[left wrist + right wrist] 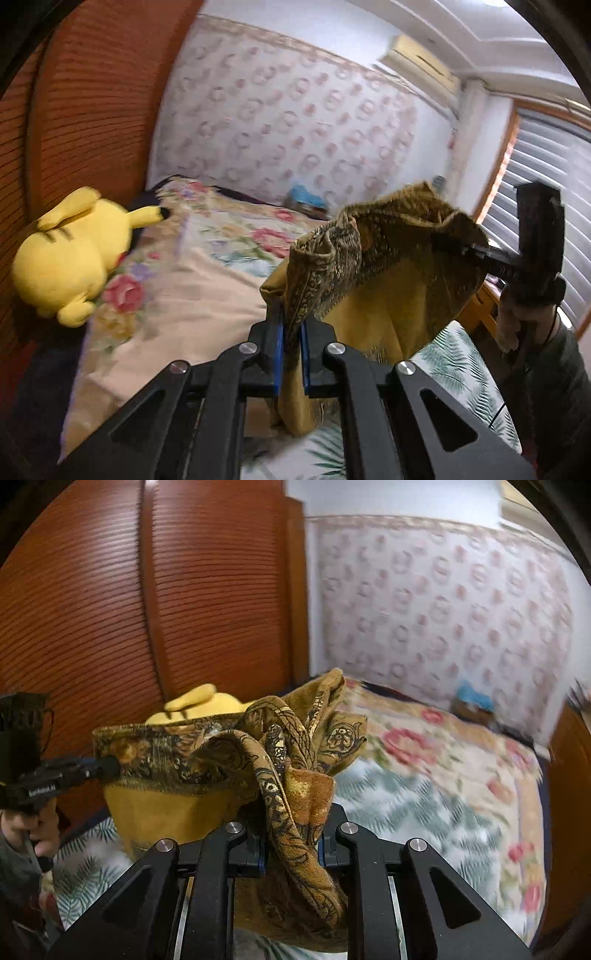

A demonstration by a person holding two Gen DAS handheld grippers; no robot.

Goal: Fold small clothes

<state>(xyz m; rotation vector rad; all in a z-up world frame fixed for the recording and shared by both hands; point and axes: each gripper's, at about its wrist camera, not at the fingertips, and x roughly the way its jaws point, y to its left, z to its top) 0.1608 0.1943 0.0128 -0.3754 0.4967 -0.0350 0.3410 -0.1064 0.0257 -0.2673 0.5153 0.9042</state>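
Note:
A small mustard-yellow garment [384, 280] with a dark patterned border hangs in the air above the bed, stretched between both grippers. My left gripper [291, 350] is shut on one end of its patterned edge. My right gripper [291, 845] is shut on a bunched end of the same garment [221, 768]. In the left wrist view the right gripper [476, 254] shows at the right, pinching the cloth. In the right wrist view the left gripper [107, 766] shows at the left, pinching the border.
The bed [177, 295] has a floral and leaf-print cover [424, 794]. A yellow plush toy [70, 254] lies by the wooden headboard [166, 609]. A window with blinds [546, 206] is at the right. A small blue object [474, 698] sits by the far wall.

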